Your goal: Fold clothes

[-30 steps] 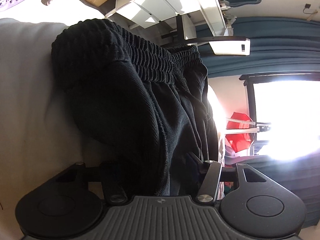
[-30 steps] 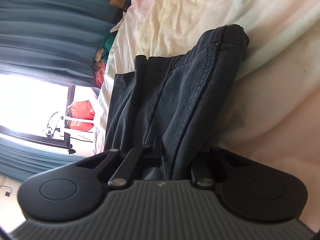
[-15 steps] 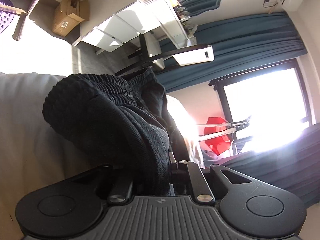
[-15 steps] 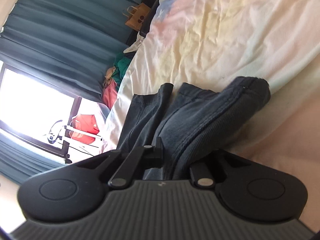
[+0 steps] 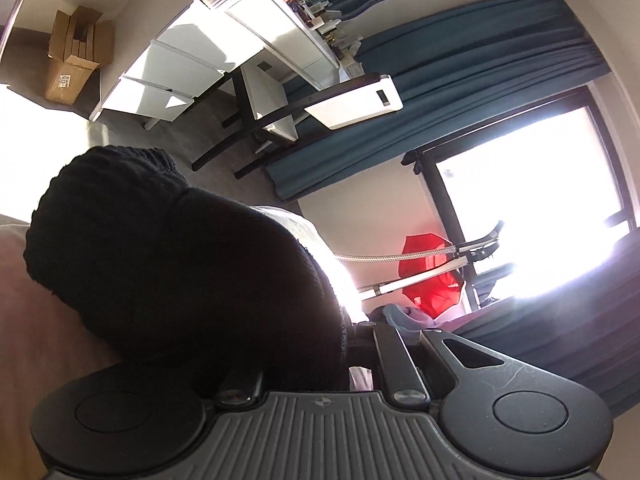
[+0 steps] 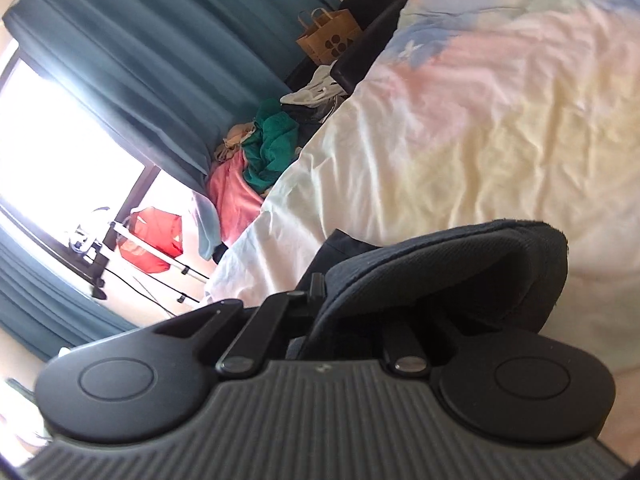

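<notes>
A black garment (image 5: pixel 168 264) with a ribbed waistband bulges over my left gripper (image 5: pixel 316 360), which is shut on it; the cloth hides the fingertips. It hangs above the pale bed sheet (image 5: pixel 24 320). In the right wrist view the same dark garment (image 6: pixel 440 264) shows a hemmed edge folded back over my right gripper (image 6: pixel 352 320), which is shut on that edge. Only the left finger (image 6: pixel 317 286) shows there. Behind it spreads the pastel duvet (image 6: pixel 480 140).
Beyond the bed stand a white desk with drawers (image 5: pixel 180 68), a cardboard box (image 5: pixel 72 64), a black-framed stand (image 5: pixel 248 136), blue curtains (image 5: pixel 460 80) and a red bag (image 5: pixel 428 272) on a rack by the bright window. A clothes pile (image 6: pixel 264 152) and a paper bag (image 6: pixel 328 36) lie beside the bed.
The left jaws have closed on the waistband. Both grippers have risen and rolled, lifting the garment off the bed, so it now bunches close to both cameras.
</notes>
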`<state>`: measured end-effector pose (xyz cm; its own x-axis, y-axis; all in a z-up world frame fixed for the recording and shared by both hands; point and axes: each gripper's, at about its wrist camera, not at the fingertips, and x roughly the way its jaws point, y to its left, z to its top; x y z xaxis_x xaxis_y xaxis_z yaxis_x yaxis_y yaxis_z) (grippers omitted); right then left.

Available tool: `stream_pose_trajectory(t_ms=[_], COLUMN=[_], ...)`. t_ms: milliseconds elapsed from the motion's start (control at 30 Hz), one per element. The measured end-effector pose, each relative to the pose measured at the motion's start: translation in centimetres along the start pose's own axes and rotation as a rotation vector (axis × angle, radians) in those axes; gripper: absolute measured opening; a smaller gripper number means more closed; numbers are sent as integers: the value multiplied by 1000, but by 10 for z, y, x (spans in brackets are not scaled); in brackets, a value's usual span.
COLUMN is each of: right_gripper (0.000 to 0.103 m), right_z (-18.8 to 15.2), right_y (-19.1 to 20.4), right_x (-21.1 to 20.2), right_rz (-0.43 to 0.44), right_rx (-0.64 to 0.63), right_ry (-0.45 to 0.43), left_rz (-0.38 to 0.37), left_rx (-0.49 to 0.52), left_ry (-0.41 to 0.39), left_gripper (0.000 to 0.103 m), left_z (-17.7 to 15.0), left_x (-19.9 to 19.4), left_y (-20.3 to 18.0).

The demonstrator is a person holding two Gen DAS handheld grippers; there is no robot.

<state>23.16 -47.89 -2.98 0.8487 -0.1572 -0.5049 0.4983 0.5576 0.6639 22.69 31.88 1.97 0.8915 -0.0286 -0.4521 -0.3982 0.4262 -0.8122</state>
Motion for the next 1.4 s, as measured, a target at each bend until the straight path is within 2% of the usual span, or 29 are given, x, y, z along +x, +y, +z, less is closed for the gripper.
stream_pose_trajectory(t_ms=[100,233,333,400,433,500,533,567,600,633,700,800,900,1000,1133,1200,1267,1333,1400], right_gripper=[6,6,8,10,10,16,27,36,53,64,65,65,65,65,65,65,65,65,65], right_z=[-1,-14,-26,-30,-30,-26,-23,-20,-17,-13,-7,-1,-4,-18,-40,-46,-49,-51,-52], right_y=[27,42,38,27,20,8,5,1,-1,-4,-14,-37,-66,-92,-116,-121,-123,-121,-113], right_x=[71,151,189,204,208,206,200,195,186,173,146,108,76,61,55,60,70,81,92], right_rz=[-68,-145,-165,-153,-136,-71,-37,-5,17,31,52,74,79,83,108,141,167,179,180], right_rx=[-55,-131,-160,-145,-124,-91,-91,-90,-94,-102,-106,-66,7,45,128,185,236,261,243], right_ry=[40,81,110,142,157,177,196,213,221,212,192,175,165,232,289,270,246,219,179], left_rz=[62,131,184,185,175,154,141,126,111,94,61,18,-3,-3,45,25,1,0,20], left_rx=[14,-35,28,68,79,98,103,106,113,123,143,156,85,12,-95,-131,-109,-84,-73], left_ry=[2,23,52,78,91,120,136,153,159,159,160,172,210,230,240,196,129,70,13], left_gripper=[13,14,18,24,25,34,37,45,55,61,82,89,93,96,95,95,96,89,75], left_z=[6,6,3,4,6,9,11,13,15,15,16,16,9,-4,-25,-26,-28,-29,-30], left_x=[83,172,212,224,227,229,226,223,214,202,179,145,109,83,84,100,115,132,149], left_y=[-15,0,9,12,13,14,13,12,11,10,9,10,35,69,112,120,112,102,92])
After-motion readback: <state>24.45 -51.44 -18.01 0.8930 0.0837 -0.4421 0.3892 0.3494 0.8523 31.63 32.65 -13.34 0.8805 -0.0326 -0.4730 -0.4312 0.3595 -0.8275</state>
